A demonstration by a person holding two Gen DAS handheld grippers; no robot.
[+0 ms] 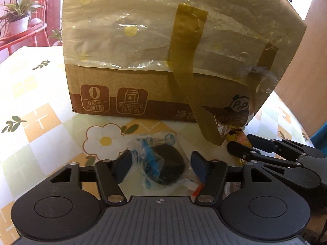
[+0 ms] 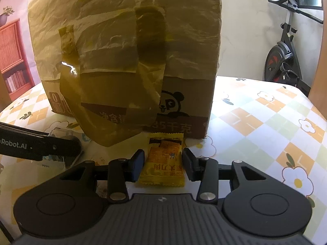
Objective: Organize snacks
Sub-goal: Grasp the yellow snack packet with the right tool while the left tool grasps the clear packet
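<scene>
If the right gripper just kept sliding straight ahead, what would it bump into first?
The yellow snack packet already lies between its open fingers; past it, likely the taped cardboard box just behind.

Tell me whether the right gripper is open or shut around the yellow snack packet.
Open. The right gripper straddles the flat yellow snack packet lying on the floral tablecloth; both fingers flank it, not squeezing it.

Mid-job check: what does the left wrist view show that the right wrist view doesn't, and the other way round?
Left only: potted plant on a red rack, and the dark cookie packet seen clearly between the left gripper jaws. Right only: exercise bike, with the yellow snack packet shown in full between the right gripper jaws. Both: cardboard box, floral tablecloth.
</scene>
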